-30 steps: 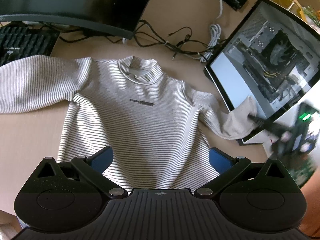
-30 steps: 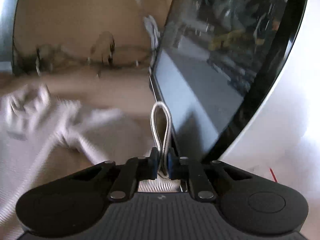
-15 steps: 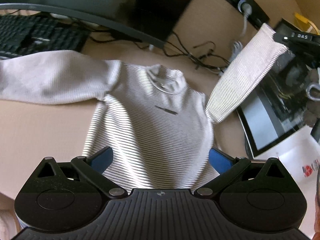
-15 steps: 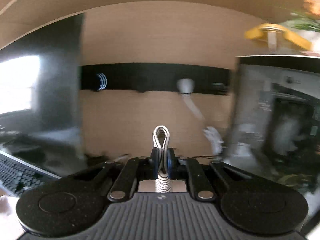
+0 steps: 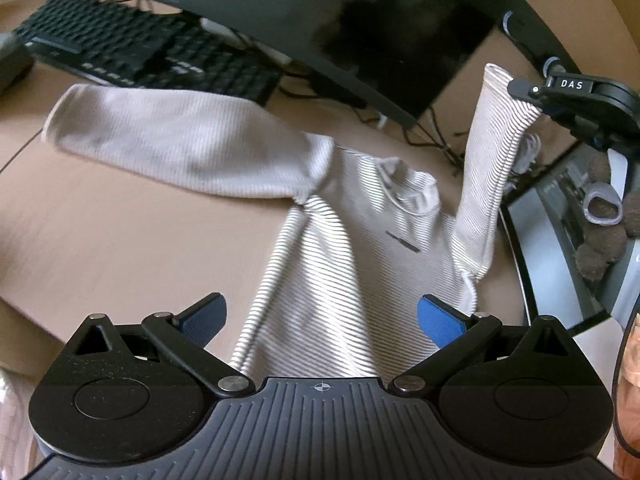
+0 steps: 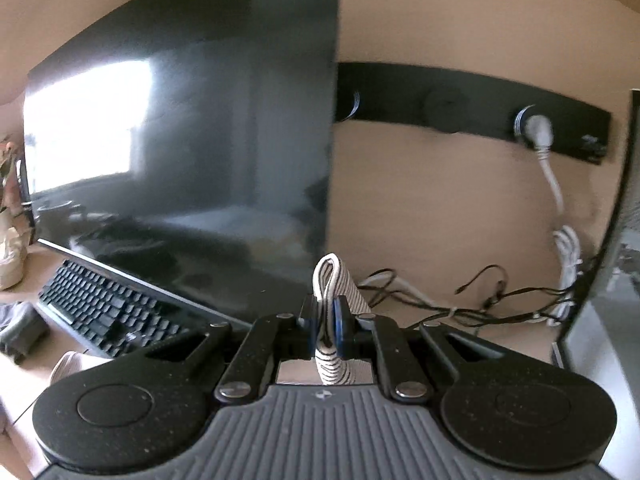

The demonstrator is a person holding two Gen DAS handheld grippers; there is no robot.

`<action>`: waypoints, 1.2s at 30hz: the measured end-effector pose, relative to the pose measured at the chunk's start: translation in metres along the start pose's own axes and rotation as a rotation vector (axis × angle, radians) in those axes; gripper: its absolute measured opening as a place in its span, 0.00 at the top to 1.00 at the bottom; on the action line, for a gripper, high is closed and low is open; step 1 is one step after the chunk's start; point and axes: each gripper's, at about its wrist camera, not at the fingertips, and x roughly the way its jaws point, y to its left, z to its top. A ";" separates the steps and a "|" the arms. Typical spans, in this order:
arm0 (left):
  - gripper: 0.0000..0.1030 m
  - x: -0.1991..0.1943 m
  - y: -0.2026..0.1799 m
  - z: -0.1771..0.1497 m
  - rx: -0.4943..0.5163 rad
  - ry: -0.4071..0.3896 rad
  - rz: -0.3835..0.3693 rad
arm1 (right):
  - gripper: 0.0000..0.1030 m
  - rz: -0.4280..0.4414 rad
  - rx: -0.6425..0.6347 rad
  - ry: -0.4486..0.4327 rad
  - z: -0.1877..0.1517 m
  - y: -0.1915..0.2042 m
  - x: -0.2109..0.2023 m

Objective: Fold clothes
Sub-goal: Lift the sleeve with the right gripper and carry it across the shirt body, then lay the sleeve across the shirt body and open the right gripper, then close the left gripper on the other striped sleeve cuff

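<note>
Ribbed striped sleeve [image 5: 492, 152] (lifted); right gripper [image 6: 325, 320] pinching cuff

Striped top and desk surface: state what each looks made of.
Striped top: looks like soft ribbed knit, matte, pale with thin dark stripes; it drapes and creases, and its lifted sleeve hangs limp. The fibre cannot be told. Desk surface: smooth, light-brown, possibly laminate or wood veneer; no clear grain shows.

I see bare table [image 5: 120, 240] left of the shirt [image 5: 340, 280], free to pass. Behind it the keyboard [image 5: 140, 52], monitor [image 5: 320, 8] and cables [image 6: 480, 304] block me.
</note>
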 end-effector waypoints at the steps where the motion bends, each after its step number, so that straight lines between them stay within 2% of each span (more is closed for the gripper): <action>1: 0.00 -0.001 0.003 -0.001 -0.008 -0.002 0.005 | 0.92 0.008 -0.001 0.003 0.000 0.002 0.002; 8: 0.00 -0.005 0.009 -0.003 -0.027 0.002 0.020 | 0.89 0.055 -0.010 -0.002 -0.001 0.018 0.000; 13: 0.00 0.000 0.004 -0.002 -0.003 0.023 0.010 | 0.79 0.039 0.015 0.017 -0.014 0.008 -0.007; 17: 0.00 0.011 -0.002 0.001 0.037 0.044 -0.016 | 0.65 0.008 0.065 0.049 -0.036 -0.012 -0.015; 19: 0.00 0.011 0.004 0.006 0.040 0.004 -0.035 | 0.58 -0.003 0.096 0.078 -0.050 -0.022 -0.022; 21: 0.00 0.005 0.013 0.016 0.037 -0.058 -0.046 | 0.44 0.017 0.144 0.122 -0.073 -0.032 -0.031; 22: 0.00 0.000 0.022 0.024 0.039 -0.100 -0.031 | 0.36 0.038 0.173 0.145 -0.085 -0.036 -0.036; 23: 0.00 -0.001 0.034 0.028 0.046 -0.145 0.003 | 0.33 0.073 0.206 0.169 -0.100 -0.039 -0.042; 26: 0.00 -0.003 0.081 0.043 0.019 -0.256 0.192 | 0.28 0.174 0.317 0.231 -0.141 -0.043 -0.062; 29: 0.00 0.002 0.132 0.061 -0.077 -0.282 0.314 | 0.23 0.229 0.426 0.266 -0.169 -0.038 -0.085; 32: 0.01 0.012 0.160 0.074 -0.110 -0.276 0.370 | 0.21 0.210 0.449 0.289 -0.179 -0.028 -0.097; 33: 0.02 0.017 0.164 0.077 -0.104 -0.270 0.386 | 0.20 0.199 0.447 0.296 -0.181 -0.026 -0.101; 35: 0.13 0.025 0.169 0.083 -0.087 -0.258 0.413 | 0.20 0.179 0.443 0.303 -0.181 -0.025 -0.105; 36: 0.25 0.030 0.167 0.084 -0.068 -0.250 0.421 | 0.20 0.173 0.445 0.303 -0.181 -0.025 -0.106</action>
